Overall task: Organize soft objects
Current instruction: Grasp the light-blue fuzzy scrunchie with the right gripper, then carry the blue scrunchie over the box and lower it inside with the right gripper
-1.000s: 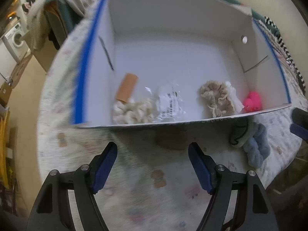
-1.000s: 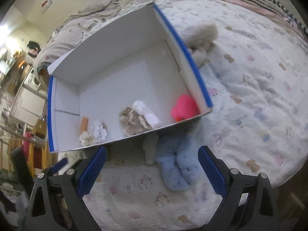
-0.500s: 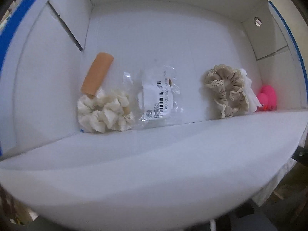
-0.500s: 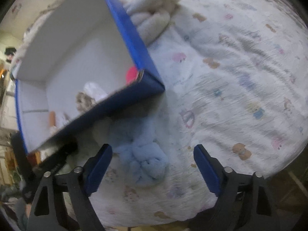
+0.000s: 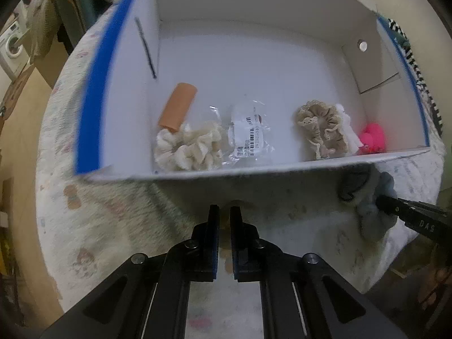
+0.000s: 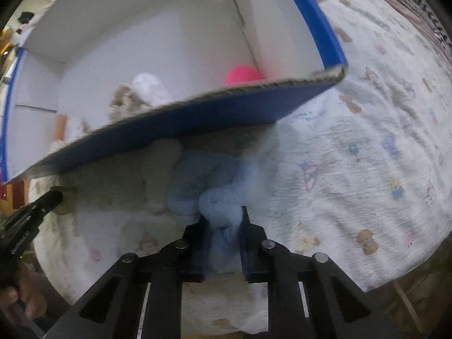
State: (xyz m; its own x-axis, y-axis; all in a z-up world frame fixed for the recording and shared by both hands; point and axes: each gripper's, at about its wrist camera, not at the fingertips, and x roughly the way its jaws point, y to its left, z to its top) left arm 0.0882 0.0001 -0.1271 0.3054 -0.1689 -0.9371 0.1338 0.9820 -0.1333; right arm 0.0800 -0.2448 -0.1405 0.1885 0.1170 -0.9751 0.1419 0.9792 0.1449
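Right claw (image 6: 223, 237) pinches the blue plush (image 6: 214, 186) on the bed, just near the box (image 6: 175, 124); left claw (image 5: 224, 226) sits nearly closed, empty. Soft, light, squashy: gripping a bunched fold seems best.

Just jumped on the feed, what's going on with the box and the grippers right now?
Soft things are being sorted into a white box with blue outer walls, sitting on a printed bedspread. The right gripper is shut on a fluffy blue plush just outside the box's near wall. The left gripper has its fingers nearly together over the bedspread; whether it pinches anything is unclear. Inside the box lie a cream scrunchie, a beige scrunchie, a plastic packet, an orange tube and a pink toy.
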